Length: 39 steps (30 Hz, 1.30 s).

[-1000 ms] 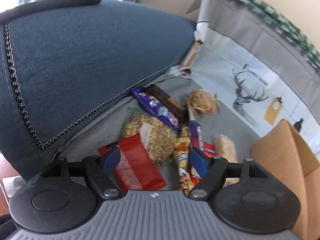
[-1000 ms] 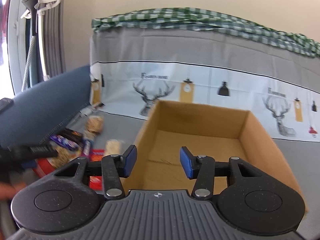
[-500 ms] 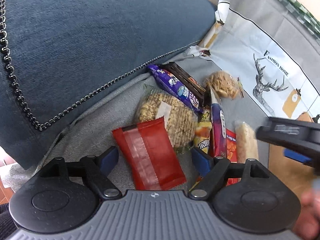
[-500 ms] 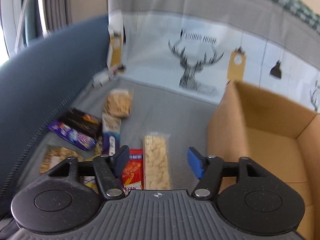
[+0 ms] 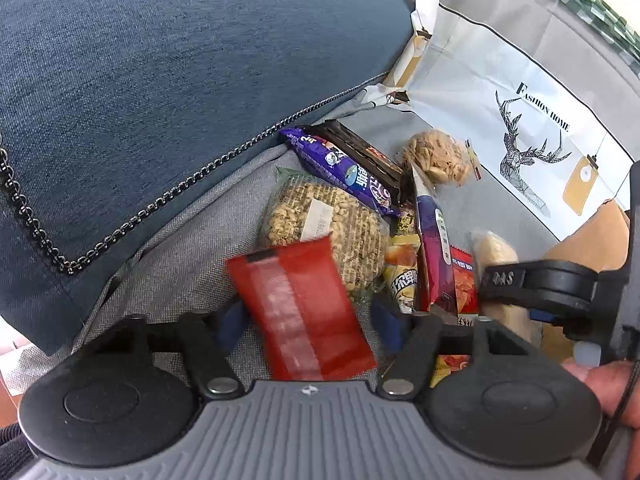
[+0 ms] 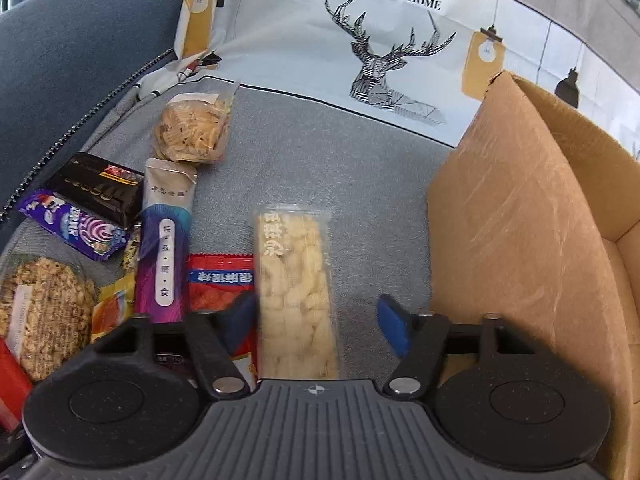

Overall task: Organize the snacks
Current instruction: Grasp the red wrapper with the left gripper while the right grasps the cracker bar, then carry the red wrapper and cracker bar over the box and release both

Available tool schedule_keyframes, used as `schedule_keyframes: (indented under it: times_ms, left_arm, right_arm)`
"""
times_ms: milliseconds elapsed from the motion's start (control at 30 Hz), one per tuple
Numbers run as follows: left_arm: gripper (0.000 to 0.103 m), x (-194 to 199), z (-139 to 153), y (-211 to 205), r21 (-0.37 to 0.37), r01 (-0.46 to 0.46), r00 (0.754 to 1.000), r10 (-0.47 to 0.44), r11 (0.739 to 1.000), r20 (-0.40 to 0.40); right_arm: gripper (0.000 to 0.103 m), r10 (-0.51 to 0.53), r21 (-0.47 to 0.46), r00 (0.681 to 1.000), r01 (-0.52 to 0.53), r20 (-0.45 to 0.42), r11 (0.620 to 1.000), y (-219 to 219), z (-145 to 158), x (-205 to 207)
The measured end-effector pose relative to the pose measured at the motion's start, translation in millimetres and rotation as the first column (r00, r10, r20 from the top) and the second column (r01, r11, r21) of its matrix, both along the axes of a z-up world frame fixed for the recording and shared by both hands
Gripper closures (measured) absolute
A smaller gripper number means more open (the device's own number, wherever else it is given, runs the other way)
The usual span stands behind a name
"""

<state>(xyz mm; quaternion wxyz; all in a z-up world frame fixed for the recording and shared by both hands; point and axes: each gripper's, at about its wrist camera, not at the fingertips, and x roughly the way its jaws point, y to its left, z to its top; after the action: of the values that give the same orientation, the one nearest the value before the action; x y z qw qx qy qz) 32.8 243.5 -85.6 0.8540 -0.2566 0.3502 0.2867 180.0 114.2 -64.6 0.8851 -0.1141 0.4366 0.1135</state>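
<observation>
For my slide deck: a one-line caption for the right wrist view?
Right gripper closing around a pale clear-wrapped snack bar beside the cardboard box.

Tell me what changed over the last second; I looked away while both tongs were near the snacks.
The right tongs swung from over the cardboard box down to the pale puffed-snack bar, jaws closing around it. The left tongs are closing around the red packet, which looks blurred and tilted. The other snacks, the box and the blue cushion stayed put.
</observation>
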Motion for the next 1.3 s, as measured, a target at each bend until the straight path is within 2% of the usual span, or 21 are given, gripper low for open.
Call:
schedule_keyframes:
  times_ms: [67,133,333,667,800,1033,1167,1300]
  left_arm:
    - [0.052,-1,1,1,-0.006,0.006,1.0,-0.006,1.0,0.013]
    - [0.055,-4,2,1,-0.004,-0.003,1.0,0.003,1.0,0.025]
    - [0.056,-12,9,2,0.005,-0.017,0.997,0.017,1.0,0.073]
    - [0.056,-26,30,-7,0.038,0.033,0.982,-0.04,0.999,0.185]
    - [0.056,-32,40,-14,0.061,0.073,0.971,-0.085,0.995,0.225]
    - [0.056,-40,54,-33,0.139,0.126,0.959,-0.156,0.982,0.235]
    - [0.056,-45,59,-46,0.187,0.149,0.957,-0.19,0.971,0.222]
    - [0.056,-49,65,-61,0.225,0.177,0.952,-0.225,0.958,0.207]
  right_arm:
    - [0.064,0.014,-0.004,1.0,-0.014,0.001,1.0,-1,1,0]
    - [0.064,0.027,0.003,1.0,-0.027,0.005,1.0,-3,3,-3]
    - [0.064,0.047,0.042,0.997,-0.05,0.062,0.998,-7,24,-23]
    - [0.065,0.076,0.155,0.984,-0.101,0.161,0.983,-29,83,-67]
    - [0.065,0.083,0.201,0.975,-0.125,0.206,0.972,-51,106,-87]
    - [0.065,0.063,0.266,0.957,-0.141,0.284,0.954,-103,131,-123]
    - [0.065,0.036,0.305,0.927,-0.16,0.374,0.939,-139,126,-144]
    - [0.065,-0.008,0.343,0.924,-0.134,0.383,0.93,-166,120,-152]
